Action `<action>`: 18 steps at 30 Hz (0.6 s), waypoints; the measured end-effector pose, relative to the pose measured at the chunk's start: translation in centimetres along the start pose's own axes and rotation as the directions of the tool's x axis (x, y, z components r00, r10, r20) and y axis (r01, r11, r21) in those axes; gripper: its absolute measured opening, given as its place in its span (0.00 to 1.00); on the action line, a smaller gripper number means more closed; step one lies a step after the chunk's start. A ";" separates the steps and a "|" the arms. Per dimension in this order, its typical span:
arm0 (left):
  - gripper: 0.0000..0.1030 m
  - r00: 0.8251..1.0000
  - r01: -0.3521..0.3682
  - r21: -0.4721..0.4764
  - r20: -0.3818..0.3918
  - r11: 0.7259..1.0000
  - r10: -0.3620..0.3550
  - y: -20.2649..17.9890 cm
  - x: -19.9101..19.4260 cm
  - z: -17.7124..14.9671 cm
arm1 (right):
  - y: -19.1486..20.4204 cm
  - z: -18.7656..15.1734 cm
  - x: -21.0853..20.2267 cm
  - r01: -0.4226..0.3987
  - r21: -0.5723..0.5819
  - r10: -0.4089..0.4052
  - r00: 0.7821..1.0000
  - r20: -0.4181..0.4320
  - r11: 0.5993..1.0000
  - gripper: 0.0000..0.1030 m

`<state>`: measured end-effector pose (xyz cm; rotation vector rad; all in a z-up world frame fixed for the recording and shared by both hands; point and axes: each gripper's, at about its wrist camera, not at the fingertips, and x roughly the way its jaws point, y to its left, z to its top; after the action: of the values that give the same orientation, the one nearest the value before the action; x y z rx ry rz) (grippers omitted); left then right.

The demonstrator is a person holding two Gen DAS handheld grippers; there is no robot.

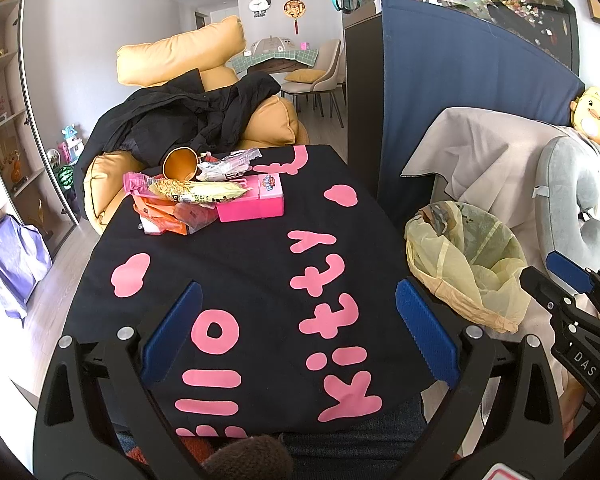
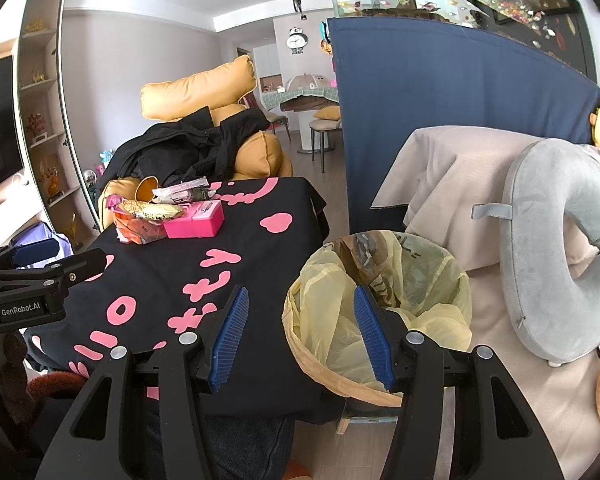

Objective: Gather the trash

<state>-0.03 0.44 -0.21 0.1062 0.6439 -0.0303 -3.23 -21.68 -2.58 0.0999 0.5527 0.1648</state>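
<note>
From the left wrist camera, the left gripper hangs over the near part of a table draped in a black cloth with pink lettering. Its blue-padded fingers are spread wide and grasp nothing. The trash sits heaped at the cloth's far left corner: a pink box, a yellowish snack wrapper lying across an orange wrapper, a clear crinkled wrapper and a tipped orange paper cup with its mouth facing the camera. Just off the table's right edge stands a bin lined with a pale yellow bag. The right gripper shows at the right margin, beside the bin.

From the right wrist camera, the right gripper is released as well, its fingers apart and empty, straddling the table's right edge and the near left rim of the yellow-lined bin. The bin's bag looks empty apart from a patterned lining. The trash pile lies at the far left corner of the cloth, well apart from both grippers. The left gripper enters at the left margin over the table's left edge. A grey neck pillow rests on beige fabric right of the bin.
</note>
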 end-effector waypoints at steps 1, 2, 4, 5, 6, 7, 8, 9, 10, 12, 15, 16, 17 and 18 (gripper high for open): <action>0.91 1.000 0.000 0.000 0.000 1.000 0.000 0.0 0.0 -0.1 | 0.0 0.0 0.0 0.000 0.000 0.000 1.000 0.000 1.000 0.51; 0.91 1.000 0.001 0.001 0.000 1.000 -0.001 -0.1 0.0 0.1 | 0.0 0.0 0.0 0.000 0.000 0.000 1.000 0.000 1.000 0.51; 0.91 1.000 0.000 0.000 0.000 1.000 0.000 0.0 0.0 0.1 | 0.0 0.0 0.0 0.001 0.000 -0.001 1.000 -0.001 1.000 0.51; 0.91 1.000 0.001 0.001 -0.001 1.000 -0.001 -0.1 0.0 0.2 | 0.0 0.0 0.0 0.000 -0.001 0.000 1.000 -0.002 1.000 0.51; 0.91 1.000 0.001 0.001 -0.001 1.000 -0.001 -0.1 0.0 0.2 | 0.0 0.0 0.0 0.000 -0.001 0.000 1.000 -0.003 1.000 0.51; 0.91 1.000 0.001 0.001 0.000 1.000 -0.001 -0.1 0.0 0.2 | 0.0 -0.1 0.0 0.000 -0.002 0.000 1.000 -0.003 1.000 0.51; 0.91 1.000 0.001 0.001 0.000 1.000 -0.001 -0.1 0.0 0.2 | 0.0 -0.1 0.0 0.000 -0.003 0.000 1.000 -0.003 1.000 0.51; 0.91 1.000 0.001 0.001 0.000 1.000 -0.001 -0.1 0.0 0.2 | 0.0 -0.1 0.1 0.000 -0.003 0.000 1.000 -0.003 1.000 0.51; 0.91 1.000 0.001 0.001 0.000 1.000 -0.001 -0.1 0.0 0.2 | 0.0 -0.1 0.1 0.000 -0.002 0.000 1.000 -0.003 1.000 0.51; 0.91 1.000 0.001 0.000 -0.001 1.000 -0.001 0.0 0.0 0.2 | 0.0 -0.1 0.1 0.000 -0.001 0.000 1.000 -0.004 1.000 0.51; 0.91 1.000 0.001 0.000 -0.001 1.000 -0.001 0.0 0.0 0.2 | 0.0 -0.1 0.1 0.000 -0.001 0.000 1.000 -0.003 1.000 0.51; 0.91 1.000 0.001 0.000 -0.001 1.000 -0.001 0.0 0.0 0.2 | 0.0 -0.1 0.1 0.000 -0.002 0.000 1.000 -0.004 1.000 0.51; 0.91 1.000 0.001 0.000 -0.001 1.000 -0.001 0.0 0.0 0.2 | 0.0 -0.1 0.1 0.002 -0.003 -0.002 1.000 -0.004 1.000 0.51; 0.91 1.000 0.002 0.000 -0.002 1.000 -0.002 0.0 0.0 0.2 | 0.1 -0.1 0.1 0.003 -0.004 -0.003 1.000 -0.004 1.000 0.51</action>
<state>0.10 0.39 -0.08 0.1059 0.6455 -0.0320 -3.26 -21.60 -2.71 0.0952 0.5569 0.1628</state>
